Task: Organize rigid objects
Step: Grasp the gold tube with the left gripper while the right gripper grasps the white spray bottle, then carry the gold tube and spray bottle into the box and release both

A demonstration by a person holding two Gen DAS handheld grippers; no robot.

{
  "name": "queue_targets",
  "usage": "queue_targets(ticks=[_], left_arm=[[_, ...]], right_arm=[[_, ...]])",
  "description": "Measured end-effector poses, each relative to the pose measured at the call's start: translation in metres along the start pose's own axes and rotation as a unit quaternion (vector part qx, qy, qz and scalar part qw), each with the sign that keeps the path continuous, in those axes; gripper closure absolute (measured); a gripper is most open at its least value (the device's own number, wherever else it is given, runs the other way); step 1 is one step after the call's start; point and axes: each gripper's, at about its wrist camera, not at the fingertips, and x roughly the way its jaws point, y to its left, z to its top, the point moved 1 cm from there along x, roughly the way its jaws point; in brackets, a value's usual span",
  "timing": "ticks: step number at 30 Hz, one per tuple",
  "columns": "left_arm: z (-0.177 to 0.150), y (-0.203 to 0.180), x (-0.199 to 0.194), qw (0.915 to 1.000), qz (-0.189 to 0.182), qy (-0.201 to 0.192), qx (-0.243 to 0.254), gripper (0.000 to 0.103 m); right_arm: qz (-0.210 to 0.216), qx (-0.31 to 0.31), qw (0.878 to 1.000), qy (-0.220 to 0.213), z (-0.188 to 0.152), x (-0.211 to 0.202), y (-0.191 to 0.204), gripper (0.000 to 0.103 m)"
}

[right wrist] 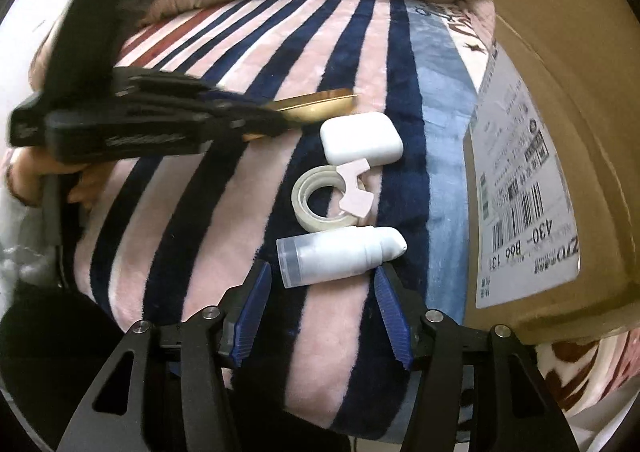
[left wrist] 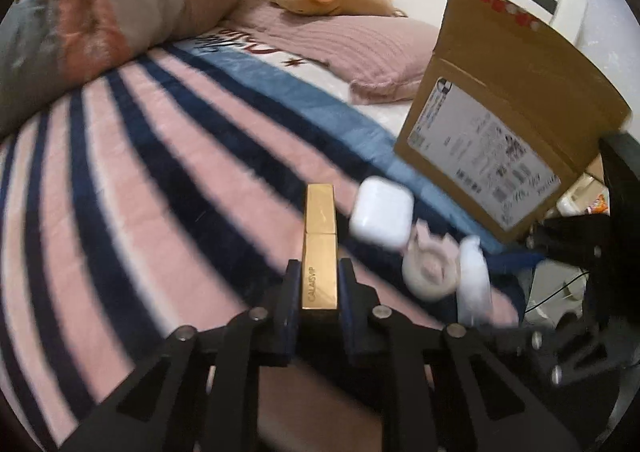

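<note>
Striped fleece blanket [right wrist: 224,63] beside cardboard box [right wrist: 560,131]: left gripper [left wrist: 319,284] clenched on gold lipstick tube [left wrist: 320,248], likely light, rigid, slick, gripped mid-body; right gripper [right wrist: 320,308] spread before pump bottle [right wrist: 340,256]; earbud case [right wrist: 360,137], tape roll [right wrist: 328,203] adjacent.

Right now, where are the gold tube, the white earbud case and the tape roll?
gold lipstick tube [left wrist: 319,248], left wrist view, its front face.
white earbud case [right wrist: 361,137], right wrist view, its lid.
tape roll [right wrist: 307,207], right wrist view, its left rim.
</note>
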Motion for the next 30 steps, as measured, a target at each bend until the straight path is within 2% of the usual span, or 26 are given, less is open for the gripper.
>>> queue_targets(ticks=[5, 9, 13, 16, 18, 20, 24, 30], left_arm=[[-0.032, 0.013, -0.034, 0.9989, 0.032, 0.005, -0.035, 0.088], [-0.038, 0.016, -0.030, 0.9981, 0.041, 0.006, -0.045, 0.084], [-0.032, 0.015, -0.018, 0.9976, 0.042, -0.003, -0.055, 0.082], [-0.027, 0.019, -0.014, 0.9964, 0.046, -0.007, -0.071, 0.085], [-0.027, 0.019, -0.014, 0.9962, 0.051, -0.007, -0.070, 0.087], [-0.029, 0.014, -0.016, 0.9964, 0.061, -0.003, -0.058, 0.088], [-0.034, 0.009, -0.020, 0.9961, 0.075, -0.002, -0.046, 0.088], [-0.032, 0.012, -0.029, 0.9937, 0.082, -0.011, -0.076, 0.088]], right_arm=[[-0.009, -0.011, 1.000, -0.003, 0.007, 0.002, 0.009, 0.045], [-0.025, -0.022, 0.999, 0.011, 0.010, 0.007, 0.018, 0.039], [-0.032, -0.021, 0.999, 0.000, 0.016, 0.013, 0.017, 0.040], [-0.036, -0.020, 0.999, -0.004, 0.016, 0.010, 0.017, 0.057], [-0.049, -0.025, 0.998, -0.009, 0.013, 0.005, 0.017, 0.074], [-0.058, -0.031, 0.998, -0.011, 0.010, 0.003, 0.016, 0.082], [-0.054, -0.052, 0.997, -0.028, 0.007, -0.004, 0.019, 0.082], [-0.007, -0.098, 0.993, -0.061, 0.011, -0.032, 0.045, 0.082]])
